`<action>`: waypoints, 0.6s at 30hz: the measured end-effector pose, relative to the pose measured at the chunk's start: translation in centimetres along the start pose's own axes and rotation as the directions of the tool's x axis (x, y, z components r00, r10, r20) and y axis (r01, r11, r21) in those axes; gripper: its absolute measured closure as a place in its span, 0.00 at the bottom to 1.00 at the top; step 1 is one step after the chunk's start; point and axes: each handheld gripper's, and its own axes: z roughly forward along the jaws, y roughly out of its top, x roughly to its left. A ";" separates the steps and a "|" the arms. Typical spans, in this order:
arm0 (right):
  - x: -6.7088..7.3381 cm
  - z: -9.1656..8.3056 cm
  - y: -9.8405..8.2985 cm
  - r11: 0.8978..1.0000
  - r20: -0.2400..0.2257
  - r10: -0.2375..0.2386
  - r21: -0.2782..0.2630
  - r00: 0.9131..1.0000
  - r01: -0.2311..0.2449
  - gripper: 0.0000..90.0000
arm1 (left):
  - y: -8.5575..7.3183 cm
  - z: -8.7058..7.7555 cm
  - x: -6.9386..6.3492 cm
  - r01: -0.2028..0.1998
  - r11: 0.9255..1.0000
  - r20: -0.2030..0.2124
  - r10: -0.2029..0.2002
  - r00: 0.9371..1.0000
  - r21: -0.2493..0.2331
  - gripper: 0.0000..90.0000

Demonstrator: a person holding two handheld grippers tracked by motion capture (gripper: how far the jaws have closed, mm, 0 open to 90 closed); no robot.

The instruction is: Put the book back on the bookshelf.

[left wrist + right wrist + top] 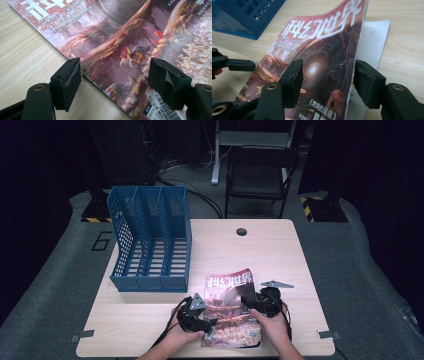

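The magazine's point(231, 307) near edge, at six o'clock, is covered by both hands. Its small cover print is unreadable from above. The page point(372, 42) beneath it stays mostly hidden.

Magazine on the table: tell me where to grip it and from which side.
Grip the magazine at its open page edge, coming from its right side. There the cover bows up off the table, so one jaw could probably slip beneath; the spine edge lies flat.

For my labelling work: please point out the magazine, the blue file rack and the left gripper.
magazine point(231, 295): high view, cover's middle.
blue file rack point(150, 283): high view, front wall.
left gripper point(115, 75): left gripper view, midway between fingertips.
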 end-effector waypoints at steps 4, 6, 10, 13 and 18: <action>0.1 1.1 -0.2 0.999 0.018 -0.025 0.030 1.000 0.024 0.48 | 0.0 0.0 0.0 0.003 1.000 -0.001 -0.003 1.000 -0.003 0.29; 0.2 1.3 -0.2 0.999 0.026 -0.025 0.030 0.999 0.025 0.49 | 0.0 0.0 0.0 0.003 1.000 -0.001 -0.003 1.000 -0.003 0.29; -0.2 1.7 -0.4 0.999 0.032 -0.033 0.025 0.999 0.032 0.55 | 0.0 0.0 0.0 0.003 1.000 -0.001 -0.003 1.000 -0.003 0.29; -0.3 1.8 -0.3 0.998 0.031 -0.040 0.041 0.999 0.039 0.59 | 0.0 0.0 0.0 0.003 1.000 -0.001 -0.003 1.000 -0.004 0.29; -0.7 1.8 -0.3 0.998 0.015 -0.034 0.050 0.999 0.034 0.60 | -0.1 0.0 0.0 -0.001 1.000 -0.006 0.001 1.000 -0.011 0.29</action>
